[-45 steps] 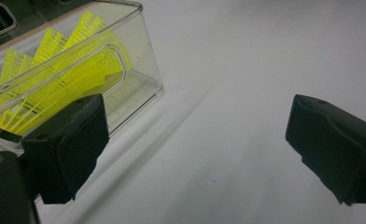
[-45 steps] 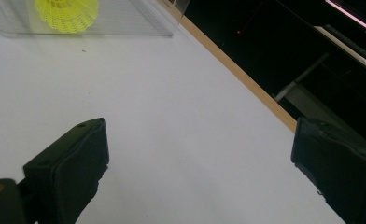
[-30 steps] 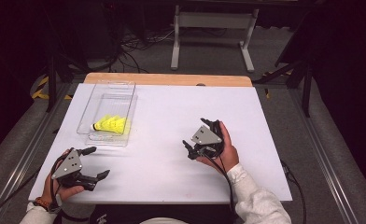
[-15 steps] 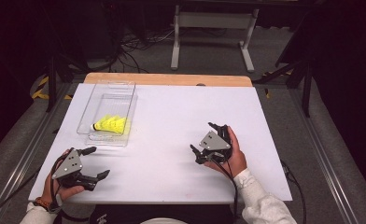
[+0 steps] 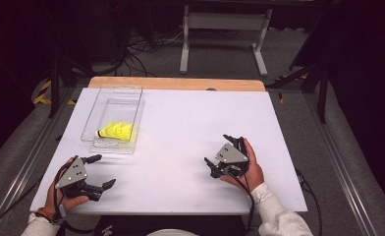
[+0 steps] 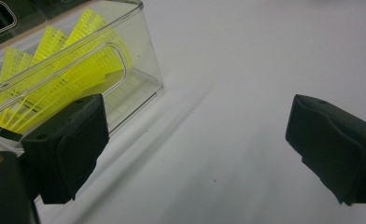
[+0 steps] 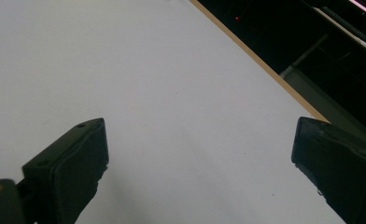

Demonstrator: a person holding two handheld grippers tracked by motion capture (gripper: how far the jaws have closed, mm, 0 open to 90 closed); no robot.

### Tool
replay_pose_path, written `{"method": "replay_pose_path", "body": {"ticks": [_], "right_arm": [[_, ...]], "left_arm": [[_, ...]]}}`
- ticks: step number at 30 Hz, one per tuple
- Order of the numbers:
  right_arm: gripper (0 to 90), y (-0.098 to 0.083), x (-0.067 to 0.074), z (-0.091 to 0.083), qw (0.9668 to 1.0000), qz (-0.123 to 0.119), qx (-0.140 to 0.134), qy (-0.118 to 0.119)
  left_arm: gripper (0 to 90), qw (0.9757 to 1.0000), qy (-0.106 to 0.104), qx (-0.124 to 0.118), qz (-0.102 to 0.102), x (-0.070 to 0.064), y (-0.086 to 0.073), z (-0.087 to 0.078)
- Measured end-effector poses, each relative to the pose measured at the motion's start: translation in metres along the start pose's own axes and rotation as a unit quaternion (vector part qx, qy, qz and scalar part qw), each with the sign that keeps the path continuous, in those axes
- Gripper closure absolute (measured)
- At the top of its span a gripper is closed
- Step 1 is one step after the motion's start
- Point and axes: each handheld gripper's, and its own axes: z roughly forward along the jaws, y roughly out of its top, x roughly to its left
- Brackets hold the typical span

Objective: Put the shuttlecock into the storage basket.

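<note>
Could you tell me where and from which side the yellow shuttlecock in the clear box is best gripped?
Probably by its dark cork end. The shuttlecock lies on its side in the open-topped clear box, cork towards the box's left wall, its mesh skirt fanning right. Come straight down from above, since the walls block any sideways approach and the skirt looks easily crushed.

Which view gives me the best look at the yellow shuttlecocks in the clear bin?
The left gripper view: the shuttlecocks show close, mesh skirts visible through the bin wall. The high view shows them small but places them in the bin.
</note>
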Motion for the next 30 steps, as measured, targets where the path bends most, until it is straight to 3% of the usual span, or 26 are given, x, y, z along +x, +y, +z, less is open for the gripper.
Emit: {"method": "replay_pose_path", "body": {"ticks": [10,30], "right_arm": [[4.8,-0.019,0.007,-0.007,0.9998,0.011,-0.004,0.014],[4.8,-0.049,-0.003,-0.032,0.9987,0.049,0.012,-0.001]], "left_arm": [[6.9,1.0000,0.000,0.001,-0.001,0.000,0.000,0.000],[6.8,1.0000,0.001,0.001,-0.001,0.000,0.000,0.002]]}}
